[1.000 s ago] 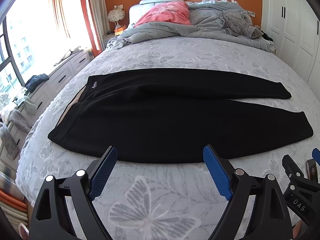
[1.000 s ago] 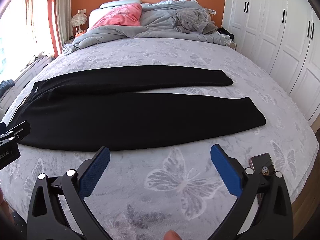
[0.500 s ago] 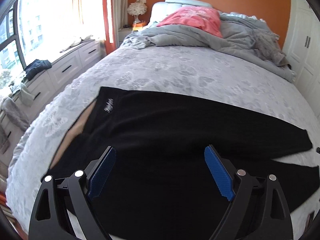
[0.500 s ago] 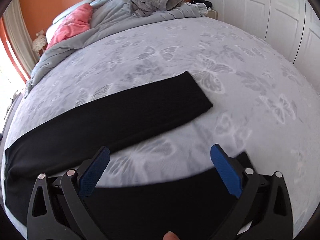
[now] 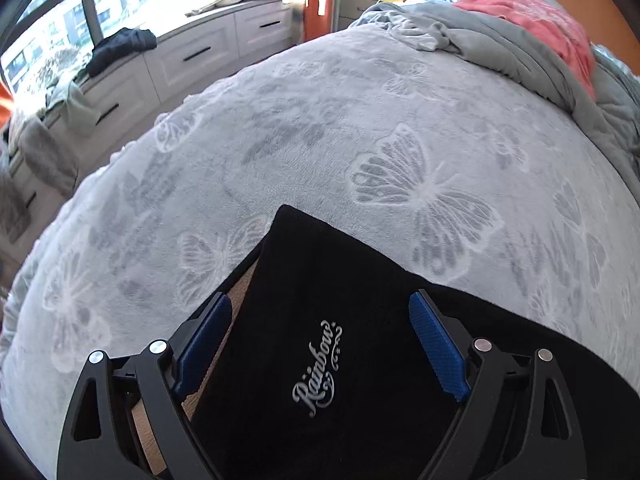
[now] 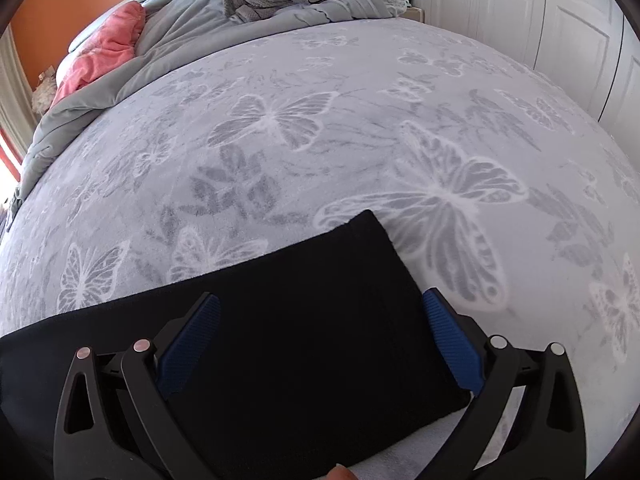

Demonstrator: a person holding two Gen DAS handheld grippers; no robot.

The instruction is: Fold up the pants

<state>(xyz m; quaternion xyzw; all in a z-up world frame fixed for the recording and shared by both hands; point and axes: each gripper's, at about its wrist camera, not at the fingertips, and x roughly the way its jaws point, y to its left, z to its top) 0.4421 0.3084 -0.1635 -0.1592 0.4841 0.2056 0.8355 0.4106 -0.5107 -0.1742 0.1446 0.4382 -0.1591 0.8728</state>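
Observation:
Black pants lie flat across the bed. In the left wrist view the waistband end (image 5: pixel 320 296), with a silver "Rainbow" logo (image 5: pixel 318 368), lies between the fingers of my left gripper (image 5: pixel 320 344), which is open and hovers low over the far waist corner. In the right wrist view the far leg's cuff (image 6: pixel 352 280) lies between the fingers of my right gripper (image 6: pixel 320 340), which is also open and straddles the cuff end. Neither gripper holds the fabric.
A grey butterfly-print bedspread (image 5: pixel 400 140) covers the bed. A rumpled grey duvet (image 6: pixel 280 4) and pink pillow (image 6: pixel 108 48) lie at the headboard. Window-side drawers (image 5: pixel 192 52) stand on the left, white wardrobe doors (image 6: pixel 560 28) on the right.
Both grippers moved forward and down over the pants, from the bed's near edge to the far waist corner and the far leg cuff. Both stayed open.

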